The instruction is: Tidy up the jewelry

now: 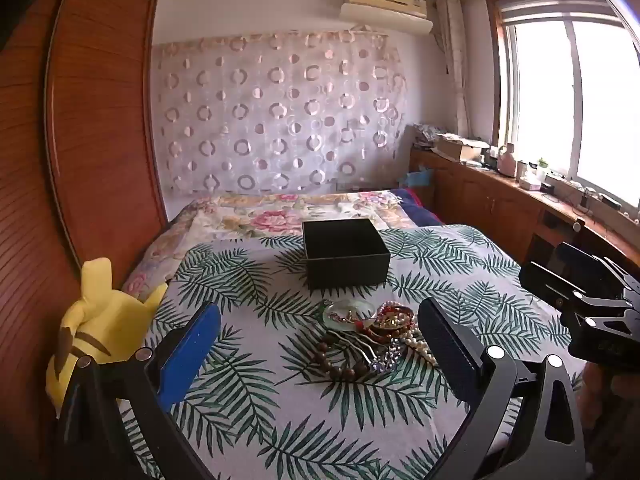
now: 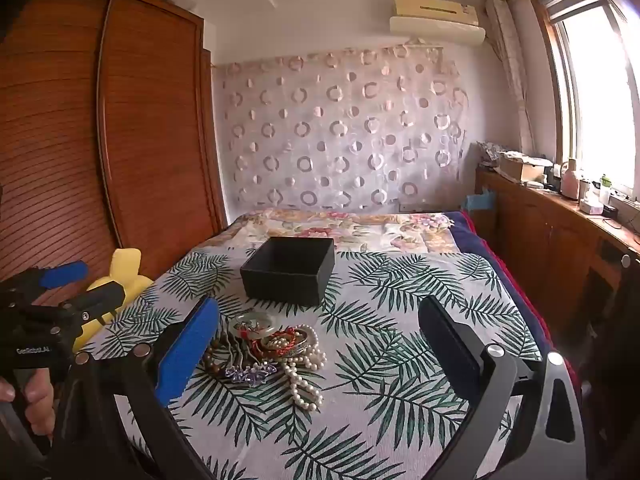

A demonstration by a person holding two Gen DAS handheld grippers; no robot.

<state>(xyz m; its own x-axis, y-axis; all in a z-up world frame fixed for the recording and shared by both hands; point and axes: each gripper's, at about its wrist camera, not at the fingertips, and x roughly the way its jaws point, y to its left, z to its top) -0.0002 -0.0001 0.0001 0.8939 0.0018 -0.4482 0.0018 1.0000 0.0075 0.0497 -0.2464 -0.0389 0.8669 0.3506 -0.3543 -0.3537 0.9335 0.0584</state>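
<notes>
A heap of jewelry [image 1: 368,336] lies on the leaf-print cloth: a brown wooden bead bracelet [image 1: 338,366], a pearl necklace [image 2: 304,380], a clear bangle [image 1: 349,312], red and gold bangles [image 2: 290,342] and a purple butterfly clip [image 2: 250,374]. An open black box [image 1: 345,252] stands behind the heap and looks empty; it also shows in the right wrist view [image 2: 289,271]. My left gripper [image 1: 320,344] is open, hovering short of the heap. My right gripper [image 2: 320,344] is open, to the right of the heap.
A yellow plush toy [image 1: 96,320] sits at the table's left edge beside a wooden wardrobe [image 1: 80,140]. A floral-covered bed [image 1: 288,210] lies behind the table. A wooden cabinet [image 2: 560,232] with clutter runs under the window on the right.
</notes>
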